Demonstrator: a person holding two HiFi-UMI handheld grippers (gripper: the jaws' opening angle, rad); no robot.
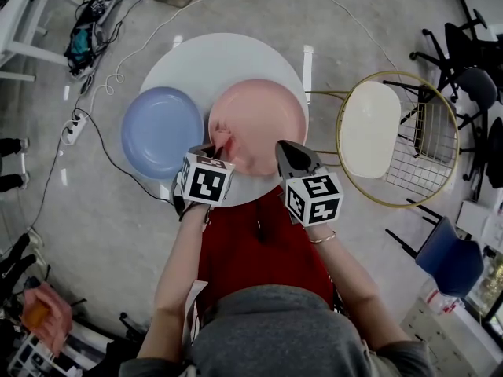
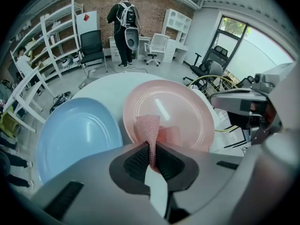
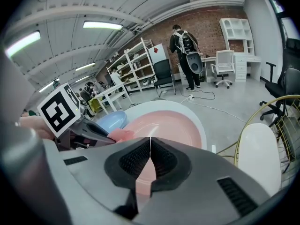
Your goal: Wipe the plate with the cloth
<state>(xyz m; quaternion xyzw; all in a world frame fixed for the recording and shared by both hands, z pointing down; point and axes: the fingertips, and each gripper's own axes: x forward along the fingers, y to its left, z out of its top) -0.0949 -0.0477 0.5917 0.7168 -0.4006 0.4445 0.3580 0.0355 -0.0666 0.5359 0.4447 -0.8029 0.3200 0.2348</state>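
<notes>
A pink plate (image 1: 263, 112) (image 2: 173, 107) (image 3: 164, 123) lies on the right half of a round white table (image 1: 212, 57). A pink mesh cloth (image 1: 222, 142) (image 2: 147, 125) (image 3: 119, 135) rests on the plate's near-left rim. My left gripper (image 1: 214, 149) (image 2: 151, 149) is shut on it, and the cloth fans out ahead of the jaws. My right gripper (image 1: 287, 151) (image 3: 150, 144) hangs over the plate's near-right rim, jaws shut together with nothing between them. The two grippers are close, side by side.
A light blue plate (image 1: 161, 130) (image 2: 75, 135) sits on the table's left half, touching the pink one. A gold wire stool with a white seat (image 1: 369, 128) stands to the right. Cables and a power strip (image 1: 75, 128) lie on the floor at left. A person with a backpack (image 2: 125, 18) stands far off.
</notes>
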